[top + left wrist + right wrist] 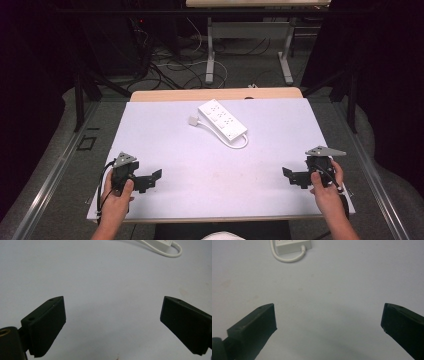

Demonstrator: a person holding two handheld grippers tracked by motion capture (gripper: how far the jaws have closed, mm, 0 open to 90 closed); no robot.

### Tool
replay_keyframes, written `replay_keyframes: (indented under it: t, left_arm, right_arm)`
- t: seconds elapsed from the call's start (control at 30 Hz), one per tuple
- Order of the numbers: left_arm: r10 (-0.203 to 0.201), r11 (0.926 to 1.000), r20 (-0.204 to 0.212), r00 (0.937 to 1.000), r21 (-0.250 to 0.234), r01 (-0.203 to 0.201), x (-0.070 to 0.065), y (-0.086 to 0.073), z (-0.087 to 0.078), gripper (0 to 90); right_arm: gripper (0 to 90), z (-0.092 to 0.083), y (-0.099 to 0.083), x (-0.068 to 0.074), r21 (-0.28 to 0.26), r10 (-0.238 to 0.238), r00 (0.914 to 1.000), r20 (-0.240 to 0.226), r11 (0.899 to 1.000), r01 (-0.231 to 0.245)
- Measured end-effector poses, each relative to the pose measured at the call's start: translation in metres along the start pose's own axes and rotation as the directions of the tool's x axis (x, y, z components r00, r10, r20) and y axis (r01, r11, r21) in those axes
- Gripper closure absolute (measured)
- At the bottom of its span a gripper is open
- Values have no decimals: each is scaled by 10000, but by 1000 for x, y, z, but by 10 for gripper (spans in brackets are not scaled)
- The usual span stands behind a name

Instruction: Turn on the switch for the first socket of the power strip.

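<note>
High view: both my grippers, left gripper and right gripper, wait with jaws apart, power strip untouched (everything left to do).

Your left hand-held gripper and right hand-held gripper are matte black, each topped by a grey three-cornered plate, with screw holes in the wedge-shaped jaws.

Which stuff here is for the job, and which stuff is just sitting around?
For the job:
- white power strip with its cord and plug, lying near the far middle of the table
- left gripper, open, holding nothing
- right gripper, open, holding nothing

Just lying about:
- second table at the back
- loose cables on the floor behind
</note>
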State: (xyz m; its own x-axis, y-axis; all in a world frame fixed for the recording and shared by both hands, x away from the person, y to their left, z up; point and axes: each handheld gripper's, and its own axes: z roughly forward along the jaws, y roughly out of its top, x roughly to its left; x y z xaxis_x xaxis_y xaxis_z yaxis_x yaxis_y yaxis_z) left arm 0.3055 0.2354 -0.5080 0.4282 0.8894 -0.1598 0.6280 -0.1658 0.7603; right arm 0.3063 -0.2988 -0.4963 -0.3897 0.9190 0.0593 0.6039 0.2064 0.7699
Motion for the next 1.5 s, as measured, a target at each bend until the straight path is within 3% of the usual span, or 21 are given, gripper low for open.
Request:
replay_keyframes:
  t: [0.27,0.53,0.83,1.0,1.5]
  left_arm:
    - [193,9998,26,9998,-86,-192,-7,6,-6,76]
    - [326,9995,173,9993,-42,-325,-14,6,-8,79]
    - [479,9989,439,9979,2,-479,-19,8,-11,83]
    - [444,9990,441,9980,-19,-443,-20,7,-11,86]
    - [448,9990,451,9980,-54,-446,-21,6,-11,92]
  right_arm:
    - [0,2,7,6,26,6,9984,-572,10000,-4]
    - [0,8,22,13,228,-248,9980,-583,9994,262]
    - [0,8,45,27,487,-664,9933,-942,9963,712]
    - [0,12,54,32,630,-820,9934,-807,9942,872]
    - [0,30,84,43,884,-1196,9844,-1290,9874,1316]
